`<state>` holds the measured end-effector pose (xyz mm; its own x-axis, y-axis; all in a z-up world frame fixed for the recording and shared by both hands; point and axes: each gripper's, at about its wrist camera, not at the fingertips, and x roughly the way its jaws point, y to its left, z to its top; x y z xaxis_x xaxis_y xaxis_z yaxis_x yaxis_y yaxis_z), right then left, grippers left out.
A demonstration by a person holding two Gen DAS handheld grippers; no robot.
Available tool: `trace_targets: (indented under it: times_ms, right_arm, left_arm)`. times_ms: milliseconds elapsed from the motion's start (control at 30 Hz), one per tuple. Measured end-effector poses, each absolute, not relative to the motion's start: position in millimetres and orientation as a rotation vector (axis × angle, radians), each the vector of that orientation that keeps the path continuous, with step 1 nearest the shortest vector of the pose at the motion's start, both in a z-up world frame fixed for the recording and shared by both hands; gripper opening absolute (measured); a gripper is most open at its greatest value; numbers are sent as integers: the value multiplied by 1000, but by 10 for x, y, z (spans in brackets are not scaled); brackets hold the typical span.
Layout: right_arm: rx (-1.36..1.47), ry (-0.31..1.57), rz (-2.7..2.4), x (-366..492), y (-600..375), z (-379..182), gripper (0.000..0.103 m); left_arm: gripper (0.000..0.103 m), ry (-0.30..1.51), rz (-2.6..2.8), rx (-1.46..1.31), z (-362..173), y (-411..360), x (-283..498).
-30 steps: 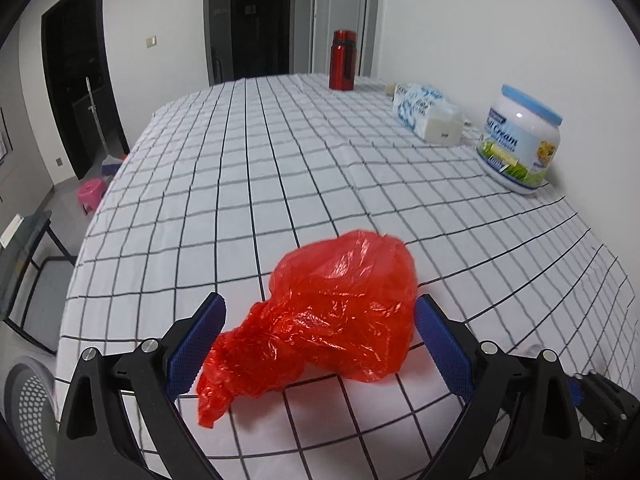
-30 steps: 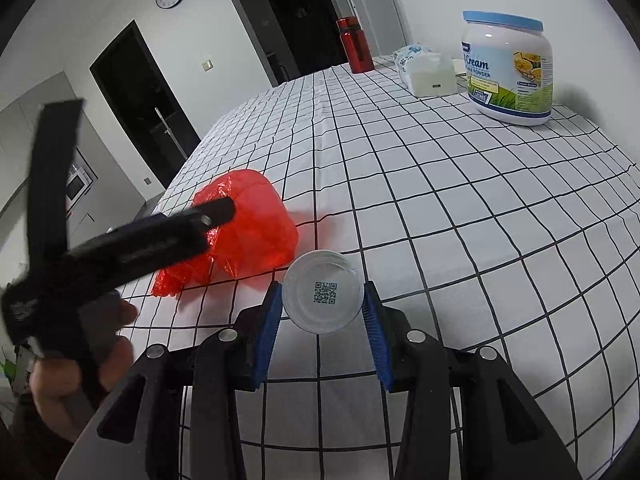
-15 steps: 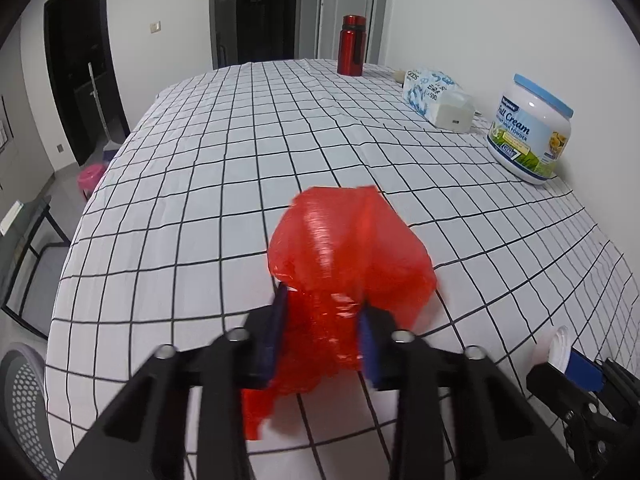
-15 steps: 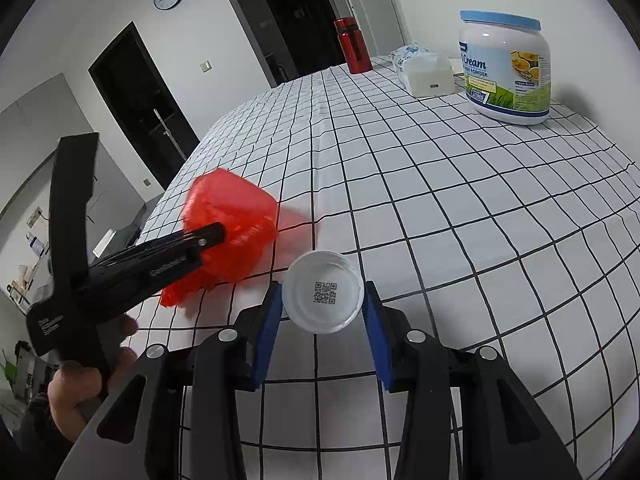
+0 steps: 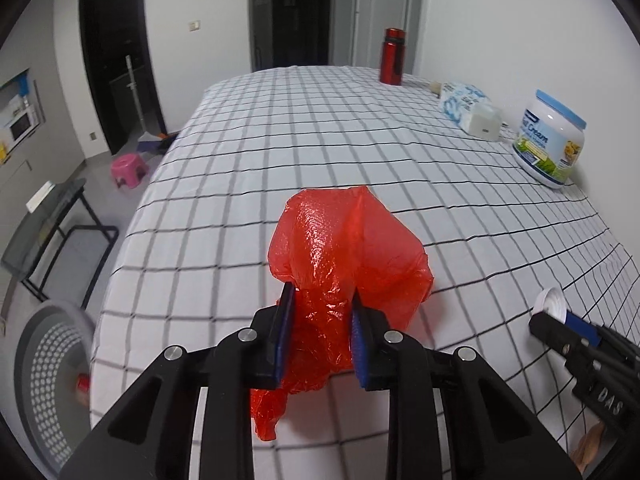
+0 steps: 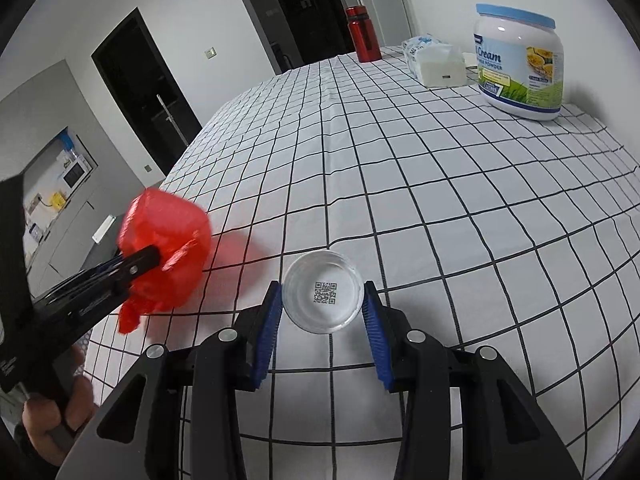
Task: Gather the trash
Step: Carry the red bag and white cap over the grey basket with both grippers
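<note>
My left gripper (image 5: 320, 312) is shut on a crumpled red plastic bag (image 5: 344, 248) and holds it lifted above the checked tablecloth (image 5: 360, 140); a loose tail of the bag hangs below the blue pads. The bag also shows in the right wrist view (image 6: 164, 236), off the table at the left. My right gripper (image 6: 322, 308) is shut on a small white plastic cup (image 6: 323, 298) with a QR code on its bottom, held just above the cloth. The cup and the right gripper show at the right edge of the left wrist view (image 5: 554, 306).
At the far right of the table stand a large cream-powder jar (image 5: 550, 140), a white box with a tissue pack (image 5: 480, 118) and a red flask (image 5: 392, 56). A grey perforated bin (image 5: 44, 364) stands on the floor left of the table edge, with a pink stool (image 5: 130, 170) farther back.
My left gripper closed on the red bag and lifted it off the table. My right gripper kept hold of the white cup and barely moved.
</note>
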<state>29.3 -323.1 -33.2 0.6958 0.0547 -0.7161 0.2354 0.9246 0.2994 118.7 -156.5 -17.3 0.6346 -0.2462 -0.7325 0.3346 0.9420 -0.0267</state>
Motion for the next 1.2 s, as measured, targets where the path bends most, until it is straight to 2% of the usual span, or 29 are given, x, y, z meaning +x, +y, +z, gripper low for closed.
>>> trace_targets:
  times_ms: [633, 1200]
  right_arm:
    - [307, 772, -16, 233, -2513, -37, 40]
    - [172, 794, 239, 642, -1121, 10, 40]
  left_arm:
    - [25, 739, -227, 69, 77, -681, 641]
    - [25, 773, -37, 4, -70, 588, 397]
